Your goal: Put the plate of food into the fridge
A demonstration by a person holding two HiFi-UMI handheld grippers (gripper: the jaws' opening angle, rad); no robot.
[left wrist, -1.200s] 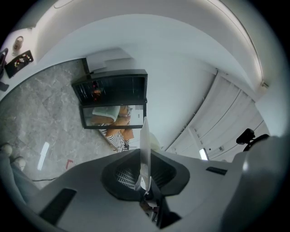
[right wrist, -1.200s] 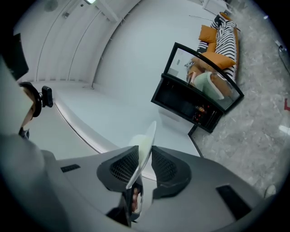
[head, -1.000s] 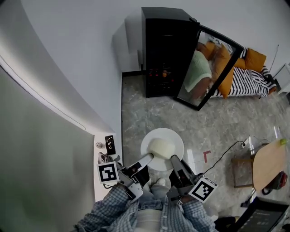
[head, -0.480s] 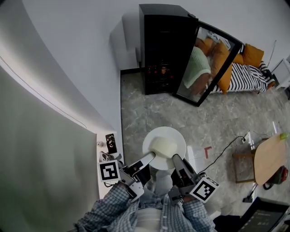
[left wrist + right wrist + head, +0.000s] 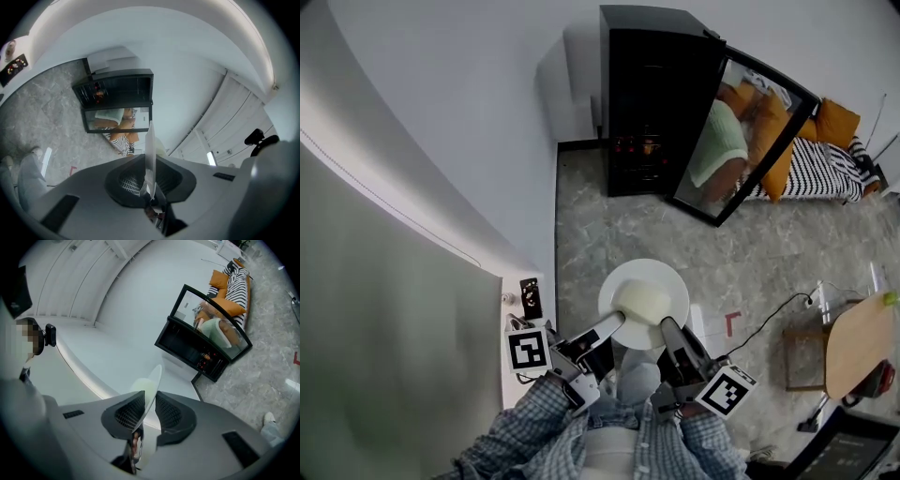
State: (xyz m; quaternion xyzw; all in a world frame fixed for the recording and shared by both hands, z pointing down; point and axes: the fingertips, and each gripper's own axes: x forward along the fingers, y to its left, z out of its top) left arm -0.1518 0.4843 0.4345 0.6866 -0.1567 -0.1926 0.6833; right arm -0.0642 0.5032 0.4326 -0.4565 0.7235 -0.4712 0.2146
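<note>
The left gripper (image 5: 615,327) and right gripper (image 5: 667,326) each clamp the near rim of the white plate (image 5: 668,280) of pale food (image 5: 639,302); carry it level toward the open black fridge (image 5: 661,103) far ahead.

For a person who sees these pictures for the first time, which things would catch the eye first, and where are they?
First comes the white plate with a pale lump of food, low in the middle of the head view. Its near rim is clamped by the left gripper and the right gripper. Next comes the black fridge at the top of that view, its glossy door swung open to the right.
</note>
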